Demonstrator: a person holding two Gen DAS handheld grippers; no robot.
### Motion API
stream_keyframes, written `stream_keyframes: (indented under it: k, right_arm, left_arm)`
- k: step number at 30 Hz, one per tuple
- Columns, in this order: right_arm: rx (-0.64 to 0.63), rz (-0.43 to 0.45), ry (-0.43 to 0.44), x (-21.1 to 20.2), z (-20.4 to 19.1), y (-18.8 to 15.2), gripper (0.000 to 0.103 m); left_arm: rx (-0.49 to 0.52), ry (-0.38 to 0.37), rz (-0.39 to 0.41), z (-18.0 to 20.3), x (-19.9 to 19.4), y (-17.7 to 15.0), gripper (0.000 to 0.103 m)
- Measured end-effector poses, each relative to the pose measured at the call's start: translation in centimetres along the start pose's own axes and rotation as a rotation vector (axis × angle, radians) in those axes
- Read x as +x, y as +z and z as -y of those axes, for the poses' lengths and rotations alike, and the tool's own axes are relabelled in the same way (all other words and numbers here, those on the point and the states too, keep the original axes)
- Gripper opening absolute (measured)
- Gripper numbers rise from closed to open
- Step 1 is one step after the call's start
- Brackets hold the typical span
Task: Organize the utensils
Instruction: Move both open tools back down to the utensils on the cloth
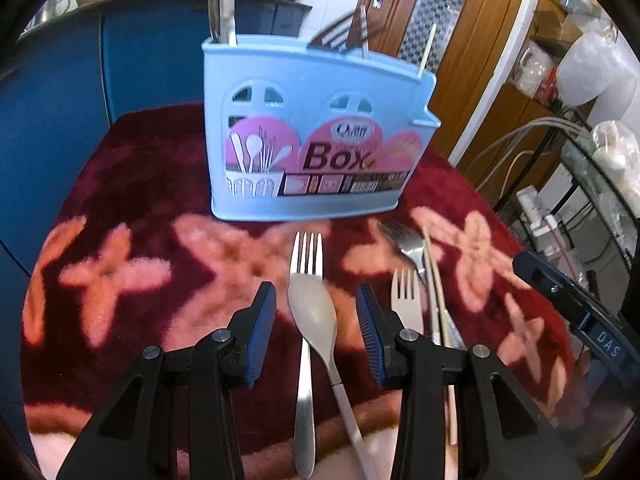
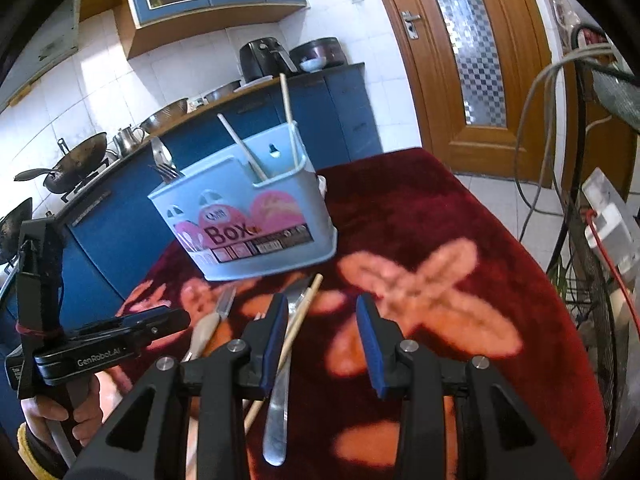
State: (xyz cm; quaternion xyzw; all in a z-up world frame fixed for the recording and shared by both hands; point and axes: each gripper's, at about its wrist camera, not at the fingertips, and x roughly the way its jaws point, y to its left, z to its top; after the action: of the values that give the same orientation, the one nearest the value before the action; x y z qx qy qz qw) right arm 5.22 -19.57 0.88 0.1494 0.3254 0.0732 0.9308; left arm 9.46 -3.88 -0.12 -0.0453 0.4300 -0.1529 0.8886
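The left claw (image 1: 316,334) hangs spread over a spoon (image 1: 314,312) and fork (image 1: 306,256), likely lined up to pick one. The right claw (image 2: 322,340), also spread, straddles a chopstick (image 2: 298,324). Beyond, on the counter (image 2: 420,208), the box (image 1: 316,136) already holds chopsticks, forks and spoons.

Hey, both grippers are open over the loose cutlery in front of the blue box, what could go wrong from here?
The left gripper straddles a spoon whose bowl lies over a fork; closing may pinch both or drag the fork along.

By the right gripper, a chopstick lies against a metal handle; one may roll away or come up too.

The utensil box already holds leaning utensils and may tip if bumped.
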Motion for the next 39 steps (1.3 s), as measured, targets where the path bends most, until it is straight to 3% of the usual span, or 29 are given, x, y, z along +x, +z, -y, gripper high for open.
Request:
stream_keyframes:
  k: [11, 14, 19, 24, 27, 39]
  right_arm:
    - [0.049, -0.031, 0.008, 0.6, 1.8, -0.7, 0.039]
    - [0.054, -0.034, 0.010, 0.6, 2.1, -0.8, 0.039]
    - [0.059, -0.036, 0.012, 0.6, 2.2, -0.8, 0.039]
    - [0.053, -0.041, 0.013, 0.8, 2.1, -0.9, 0.039]
    - [0.047, -0.048, 0.014, 1.0, 1.8, -1.0, 0.039]
    - [0.013, -0.065, 0.009, 1.1, 0.6, -0.9, 0.039]
  left_arm:
    - [0.029, 0.061, -0.092, 0.9, 3.2, -0.3, 0.042]
    - [0.032, 0.075, -0.082, 0.9, 3.5, -0.4, 0.031]
    - [0.025, 0.084, -0.059, 0.7, 2.9, -0.3, 0.030]
    - [0.021, 0.157, -0.033, -0.5, 1.6, -0.2, 0.030]
    - [-0.017, 0.200, -0.056, -2.1, 2.0, -0.1, 0.030]
    - [-0.096, 0.078, -0.113, -4.5, 1.6, -0.7, 0.035]
